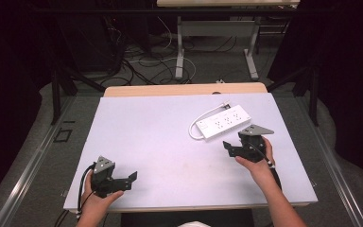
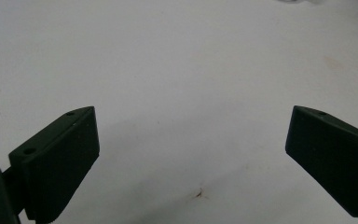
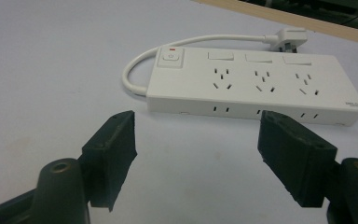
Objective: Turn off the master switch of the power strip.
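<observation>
You are in the approach: your right gripper (image 3: 198,140) hangs just short of the white power strip (image 3: 256,86), which lies flat on the far right part of the table (image 1: 160,137) with its cord (image 3: 135,74) looped off one end. Its jaws are spread with nothing between them. Your left gripper (image 2: 191,144) rests near the front left edge, jaws wide apart over bare tabletop. Next, I judge, you need to bring the right jaws astride the strip's near long side before closing.

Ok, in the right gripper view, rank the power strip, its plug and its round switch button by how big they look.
1. power strip
2. plug, though it lies farthest from the camera
3. switch button
</observation>
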Action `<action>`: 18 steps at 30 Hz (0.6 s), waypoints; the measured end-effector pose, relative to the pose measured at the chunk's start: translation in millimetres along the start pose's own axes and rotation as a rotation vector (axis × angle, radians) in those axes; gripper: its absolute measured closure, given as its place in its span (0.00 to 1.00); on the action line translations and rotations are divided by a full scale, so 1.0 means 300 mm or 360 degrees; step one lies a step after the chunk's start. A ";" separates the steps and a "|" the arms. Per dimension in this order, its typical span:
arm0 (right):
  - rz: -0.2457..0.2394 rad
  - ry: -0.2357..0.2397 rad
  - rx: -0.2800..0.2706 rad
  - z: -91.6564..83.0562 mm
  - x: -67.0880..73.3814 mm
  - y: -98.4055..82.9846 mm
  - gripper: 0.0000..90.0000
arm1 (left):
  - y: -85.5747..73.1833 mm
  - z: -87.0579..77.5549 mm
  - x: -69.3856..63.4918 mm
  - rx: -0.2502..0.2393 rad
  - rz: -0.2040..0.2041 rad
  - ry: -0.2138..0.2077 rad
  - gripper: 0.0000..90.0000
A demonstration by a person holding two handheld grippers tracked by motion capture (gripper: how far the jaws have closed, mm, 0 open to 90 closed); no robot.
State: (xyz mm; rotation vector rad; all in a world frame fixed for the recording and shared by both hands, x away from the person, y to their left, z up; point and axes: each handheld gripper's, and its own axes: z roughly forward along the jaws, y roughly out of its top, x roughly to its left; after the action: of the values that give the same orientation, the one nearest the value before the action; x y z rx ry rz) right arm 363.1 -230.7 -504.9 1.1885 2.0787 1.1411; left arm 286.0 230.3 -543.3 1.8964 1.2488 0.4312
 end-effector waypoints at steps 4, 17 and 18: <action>-0.0045 0.0012 0.0003 0.014 0.009 0.015 0.31 | -0.001 0.002 0.000 0.0002 -0.0002 0.0000 0.03; -0.0178 0.0056 0.0055 0.059 0.046 0.080 0.32 | -0.001 0.003 0.000 0.0002 -0.0002 0.0003 0.03; -0.0179 0.0071 0.0055 0.064 0.049 0.085 0.32 | -0.002 0.005 -0.001 -0.0009 -0.0006 0.0008 0.03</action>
State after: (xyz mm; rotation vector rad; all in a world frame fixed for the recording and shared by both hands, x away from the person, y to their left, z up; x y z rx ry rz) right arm 381.4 -203.1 -493.7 1.0561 2.1772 1.0930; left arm 286.6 229.6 -544.6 1.8889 1.2525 0.4374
